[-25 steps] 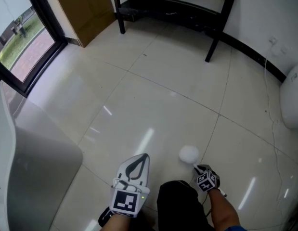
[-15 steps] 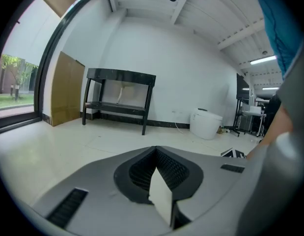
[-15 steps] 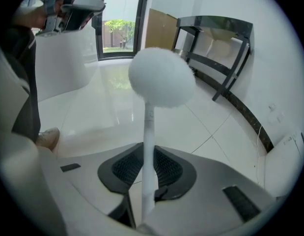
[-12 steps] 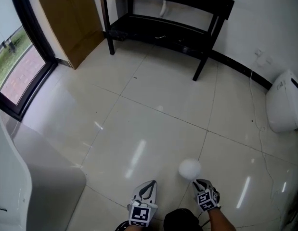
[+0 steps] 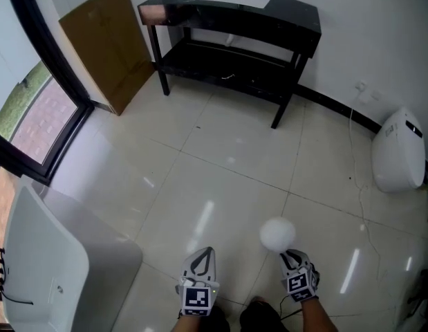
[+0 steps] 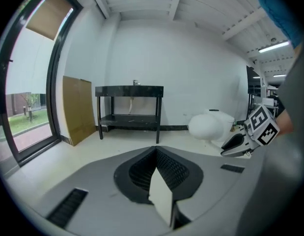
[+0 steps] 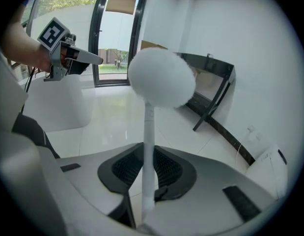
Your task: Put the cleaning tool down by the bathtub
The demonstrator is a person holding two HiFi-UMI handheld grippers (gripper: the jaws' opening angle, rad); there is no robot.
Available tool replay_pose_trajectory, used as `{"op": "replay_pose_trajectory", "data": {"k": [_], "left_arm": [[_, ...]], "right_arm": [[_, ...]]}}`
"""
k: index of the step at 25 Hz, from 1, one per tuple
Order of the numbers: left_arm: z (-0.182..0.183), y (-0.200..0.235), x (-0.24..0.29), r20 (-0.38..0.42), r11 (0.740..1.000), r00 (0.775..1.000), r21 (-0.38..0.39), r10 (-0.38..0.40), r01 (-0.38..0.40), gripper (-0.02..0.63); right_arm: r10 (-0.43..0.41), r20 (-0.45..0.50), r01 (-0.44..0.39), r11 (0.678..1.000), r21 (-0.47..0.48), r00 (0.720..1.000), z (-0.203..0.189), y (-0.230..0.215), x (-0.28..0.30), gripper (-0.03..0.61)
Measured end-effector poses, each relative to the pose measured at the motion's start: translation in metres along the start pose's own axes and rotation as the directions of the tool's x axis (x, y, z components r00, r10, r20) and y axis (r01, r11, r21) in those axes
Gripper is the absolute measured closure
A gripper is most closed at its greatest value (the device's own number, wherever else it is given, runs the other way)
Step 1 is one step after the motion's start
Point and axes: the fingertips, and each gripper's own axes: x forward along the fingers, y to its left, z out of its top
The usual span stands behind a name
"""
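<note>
The right gripper [image 5: 290,256] clamps the brush [image 5: 276,233] by its stem, fluffy head upright just beyond its tips, likely for carrying to the tub [image 5: 44,254] far left, while the left gripper [image 5: 202,256] beside it is closed and empty.

Head view steeply down; both gripper views low, toward shared black table [image 5: 220,21]

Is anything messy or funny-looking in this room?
A brown cardboard sheet stands leaning beside the black table, and a thin cable trails loose across the floor tiles. Nothing looks spilled or broken.
</note>
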Motion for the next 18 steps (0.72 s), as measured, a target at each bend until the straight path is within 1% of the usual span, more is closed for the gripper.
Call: {"op": "replay_pose_trajectory", "data": {"k": [3,6,9,13,16,18], "left_arm": [[0.080,0.002,-0.024,0.072,1.000,0.997,-0.016,0.014,-0.013,0.612],[0.156,0.002,-0.055,0.128,1.000,0.992,-0.013,0.014,-0.012,0.611],[0.217,0.005,-0.088,0.169,1.000,0.985,-0.011,0.023,-0.022,0.611],[0.275,0.015,-0.131,0.207,0.998,0.977,0.025,0.045,-0.052,0.611],[0.302,0.024,-0.172,0.237,0.997,0.970,0.030,0.062,-0.071,0.611],[0.315,0.027,-0.201,0.253,0.997,0.965,0.030,0.067,-0.077,0.611]], "right_arm": [[-0.033,0.051,0.034,0.999,-0.007,0.998,0.059,-0.023,-0.053,0.495],[-0.073,0.114,0.075,0.997,-0.012,0.991,0.118,-0.044,-0.106,0.494],[-0.104,0.176,0.111,0.994,-0.026,0.979,0.175,-0.057,-0.159,0.494],[-0.147,0.267,0.161,0.987,-0.028,0.952,0.243,-0.065,-0.224,0.494],[-0.164,0.352,0.178,0.984,-0.008,0.921,0.294,-0.053,-0.272,0.494],[-0.171,0.400,0.188,0.982,-0.003,0.900,0.321,-0.043,-0.303,0.495]]}}
